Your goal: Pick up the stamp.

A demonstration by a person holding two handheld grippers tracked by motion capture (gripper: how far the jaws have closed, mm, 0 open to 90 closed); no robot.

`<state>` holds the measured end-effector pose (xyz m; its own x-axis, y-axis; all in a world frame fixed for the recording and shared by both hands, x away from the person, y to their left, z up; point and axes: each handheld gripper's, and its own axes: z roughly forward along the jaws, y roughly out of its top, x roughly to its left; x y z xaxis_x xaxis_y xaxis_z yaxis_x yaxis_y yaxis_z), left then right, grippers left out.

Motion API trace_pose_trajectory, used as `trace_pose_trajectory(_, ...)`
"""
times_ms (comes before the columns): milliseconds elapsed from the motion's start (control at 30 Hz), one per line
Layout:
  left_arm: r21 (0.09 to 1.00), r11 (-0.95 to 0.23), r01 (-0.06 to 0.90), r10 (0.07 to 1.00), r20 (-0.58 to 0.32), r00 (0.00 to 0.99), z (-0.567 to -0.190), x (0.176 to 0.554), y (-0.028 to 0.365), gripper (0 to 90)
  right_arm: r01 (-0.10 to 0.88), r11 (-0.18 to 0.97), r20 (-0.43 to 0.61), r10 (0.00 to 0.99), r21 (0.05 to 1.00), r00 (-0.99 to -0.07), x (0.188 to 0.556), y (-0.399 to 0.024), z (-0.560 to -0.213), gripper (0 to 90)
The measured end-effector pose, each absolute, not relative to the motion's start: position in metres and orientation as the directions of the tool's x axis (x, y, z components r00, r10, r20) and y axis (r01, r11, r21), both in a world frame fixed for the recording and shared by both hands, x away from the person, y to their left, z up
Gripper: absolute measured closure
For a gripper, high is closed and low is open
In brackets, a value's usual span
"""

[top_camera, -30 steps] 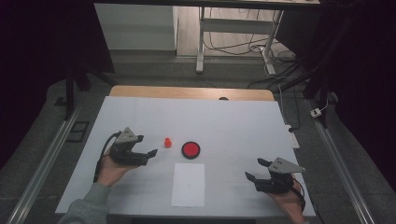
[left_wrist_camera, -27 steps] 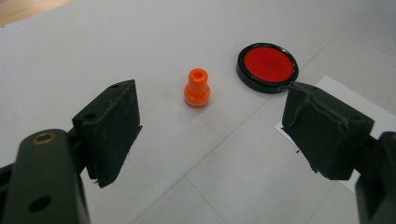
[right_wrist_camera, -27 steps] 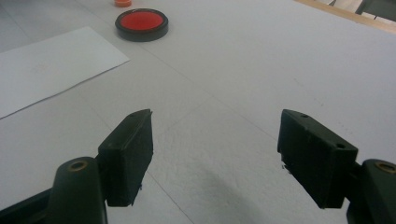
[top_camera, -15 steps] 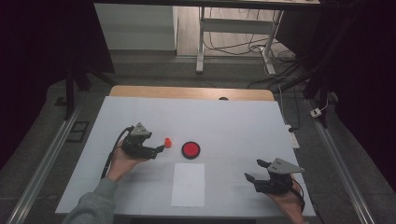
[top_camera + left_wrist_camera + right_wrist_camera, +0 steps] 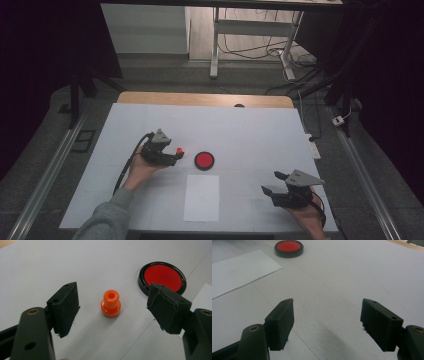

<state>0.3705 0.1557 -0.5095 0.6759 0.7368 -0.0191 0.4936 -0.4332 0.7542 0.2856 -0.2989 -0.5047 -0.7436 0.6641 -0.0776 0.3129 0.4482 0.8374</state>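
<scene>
A small orange peg (image 5: 110, 303) with a hole in its top stands upright on the white table; the high view has it as a red dot (image 5: 179, 150). My left gripper (image 5: 176, 156) is open, and the peg sits between its two jaws (image 5: 112, 312) without touching either. A red disc in a black rim (image 5: 204, 160) lies just right of the peg (image 5: 162, 277). My right gripper (image 5: 272, 184) rests near the table's front right, open with nothing between its jaws (image 5: 327, 325).
A white paper sheet (image 5: 201, 197) lies in front of the red disc, also in the right gripper view (image 5: 237, 272). The table's wooden far edge (image 5: 200, 98) and metal rails (image 5: 45, 175) border the work area. A person's grey sleeve (image 5: 102, 220) comes in at bottom left.
My left gripper has moved forward and to the right until its open jaws straddle the orange peg. The right gripper has stayed in place.
</scene>
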Motion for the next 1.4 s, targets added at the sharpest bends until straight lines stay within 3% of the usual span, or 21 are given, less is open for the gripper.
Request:
trace_pose_trajectory(600, 0.738, -0.445, 0.507, 0.742, -0.014, 0.671, -0.521, 0.384, 0.146, 36.1, 0.318, 0.461, -0.082, 0.662, 0.829, -0.745, 0.287, -0.297, -0.507, 26.6)
trace_pose_trajectory(1400, 0.711, -0.463, 0.530, 0.731, -0.033, 0.682, -0.528, 0.387, 0.144, 70.5, 0.334, 0.464, -0.081, 0.673, 0.821, -0.735, 0.288, -0.300, -0.508, 26.6)
